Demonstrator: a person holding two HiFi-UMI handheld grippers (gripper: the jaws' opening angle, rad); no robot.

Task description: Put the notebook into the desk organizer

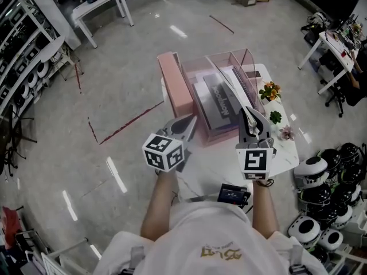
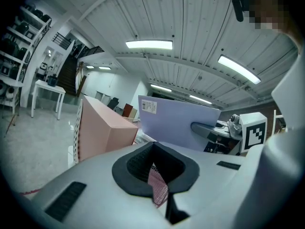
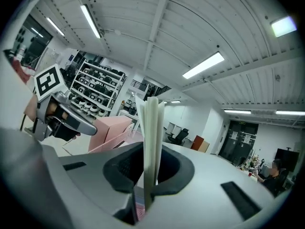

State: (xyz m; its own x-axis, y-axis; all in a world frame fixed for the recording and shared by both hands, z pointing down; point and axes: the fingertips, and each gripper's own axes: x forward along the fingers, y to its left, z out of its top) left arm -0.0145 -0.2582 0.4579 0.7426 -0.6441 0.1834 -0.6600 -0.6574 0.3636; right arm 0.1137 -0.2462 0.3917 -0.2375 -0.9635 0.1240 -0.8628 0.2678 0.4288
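1. Firmly pinched together, the jaws of the right gripper (image 3: 147,175) (image 1: 250,114) clamp the notebook (image 3: 151,137) by one edge, its pages showing end-on between the pads.
2. Across from it, the left gripper (image 2: 157,175) (image 1: 184,124) has its jaws closed on a strip of pink mesh, the near wall of the desk organizer (image 2: 102,128) (image 1: 175,85).
3. Held upright, the notebook (image 2: 181,125) (image 1: 228,86) turns a lavender cover (barcode sticker at its top corner) toward the left gripper and stands over the organizer's right-hand part; whether its lower edge rests inside a compartment cannot be told.
4. Beneath both sits a white table (image 1: 287,153), with small potted flowers (image 1: 269,90) just beside the organizer's right side.
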